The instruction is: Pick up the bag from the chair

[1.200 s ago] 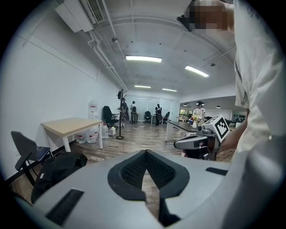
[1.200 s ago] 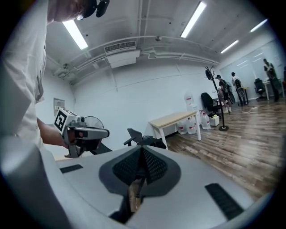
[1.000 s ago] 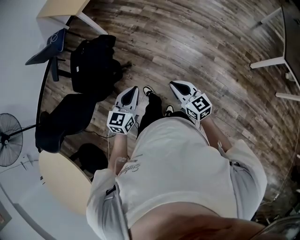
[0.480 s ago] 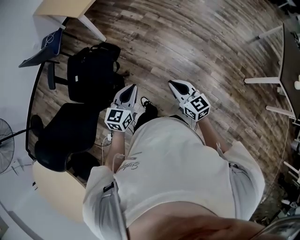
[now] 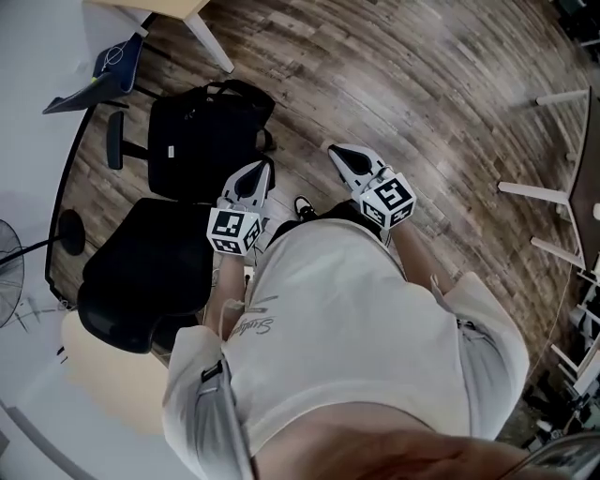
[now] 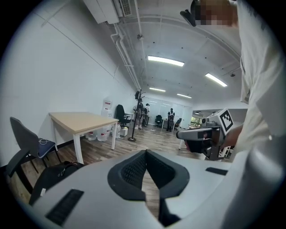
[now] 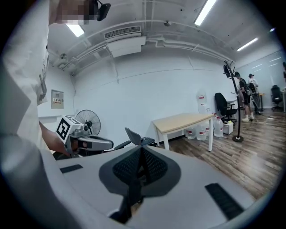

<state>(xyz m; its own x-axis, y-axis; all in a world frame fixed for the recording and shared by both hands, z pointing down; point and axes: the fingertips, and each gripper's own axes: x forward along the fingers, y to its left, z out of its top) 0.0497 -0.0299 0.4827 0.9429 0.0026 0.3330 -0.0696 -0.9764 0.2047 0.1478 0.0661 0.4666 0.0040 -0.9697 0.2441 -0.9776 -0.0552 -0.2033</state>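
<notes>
The pale wooden table [image 5: 169, 6] is cut off at the frame's top and the black wire fan [image 5: 9, 281] at its left. Distant people [image 6: 171, 117] are too small to make out.

Black soft bag [image 5: 202, 141] lying flat on chair [image 5: 114, 152] seat, small white tag on top

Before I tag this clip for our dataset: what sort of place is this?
Probably an open-plan office or lab: wood-plank floor, a light desk, a black swivel office chair, and ceiling strip lights.
</notes>
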